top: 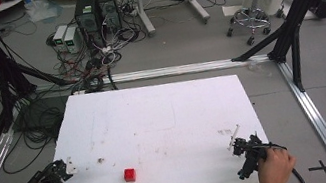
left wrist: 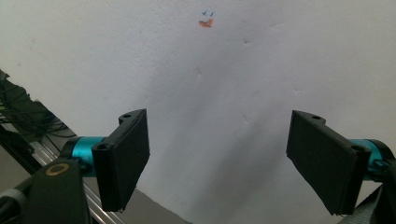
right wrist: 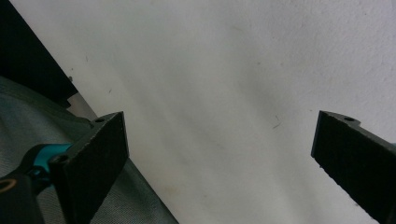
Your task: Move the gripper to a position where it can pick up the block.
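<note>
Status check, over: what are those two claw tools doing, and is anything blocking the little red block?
Left gripper open, empty. Right gripper open, empty. Red cube alone on white table, between them, untouched. Nothing around it.

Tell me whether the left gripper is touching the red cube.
Apart. In the high view, bare white table separates the left gripper from the red cube. The left gripper view shows its jaws open with only tabletop between them.

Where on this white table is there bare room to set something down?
Nearly all of the white table is bare: the whole far half, and the near strip between the red cube and the right gripper. Tightest is the near left, between the left gripper and the cube.
</note>
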`<state>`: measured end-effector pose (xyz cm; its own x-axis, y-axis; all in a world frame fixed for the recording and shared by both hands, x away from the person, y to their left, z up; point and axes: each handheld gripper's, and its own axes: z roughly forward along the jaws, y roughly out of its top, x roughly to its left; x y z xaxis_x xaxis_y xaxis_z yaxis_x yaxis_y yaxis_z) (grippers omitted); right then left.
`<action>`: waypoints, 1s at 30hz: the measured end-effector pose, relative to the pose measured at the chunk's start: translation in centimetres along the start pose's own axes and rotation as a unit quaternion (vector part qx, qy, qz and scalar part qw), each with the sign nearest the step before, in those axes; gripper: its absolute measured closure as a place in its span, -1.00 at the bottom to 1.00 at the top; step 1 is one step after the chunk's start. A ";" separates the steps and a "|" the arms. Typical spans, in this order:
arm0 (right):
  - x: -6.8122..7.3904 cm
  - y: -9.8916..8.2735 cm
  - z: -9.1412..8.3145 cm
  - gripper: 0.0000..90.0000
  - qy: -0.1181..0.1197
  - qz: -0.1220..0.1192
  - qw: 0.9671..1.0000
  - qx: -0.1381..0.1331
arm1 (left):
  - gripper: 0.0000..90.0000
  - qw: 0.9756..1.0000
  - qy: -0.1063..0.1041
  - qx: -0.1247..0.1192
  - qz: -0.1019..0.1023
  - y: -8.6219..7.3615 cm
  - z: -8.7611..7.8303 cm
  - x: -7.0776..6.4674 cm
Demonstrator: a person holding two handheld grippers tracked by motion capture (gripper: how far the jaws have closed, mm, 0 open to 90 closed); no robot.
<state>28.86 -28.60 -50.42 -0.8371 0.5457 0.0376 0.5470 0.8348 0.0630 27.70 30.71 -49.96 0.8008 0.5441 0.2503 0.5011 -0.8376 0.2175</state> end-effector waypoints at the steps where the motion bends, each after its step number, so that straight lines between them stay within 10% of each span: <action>1: 0.0 0.0 0.0 -0.93 0.002 0.000 1.000 -0.001 | -0.52 1.000 0.001 0.000 0.001 0.0 0.0 0.0; 30: 0.3 0.0 0.0 -0.93 0.002 -0.006 1.000 -0.005 | -0.52 1.000 0.002 -0.012 0.006 -0.2 -0.7 0.2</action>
<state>28.63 -28.48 -50.38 -0.8438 0.5350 0.0411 0.5366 0.8406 0.0740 27.49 31.04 -49.26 0.8048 0.5351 0.2567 0.4844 -0.8422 0.2368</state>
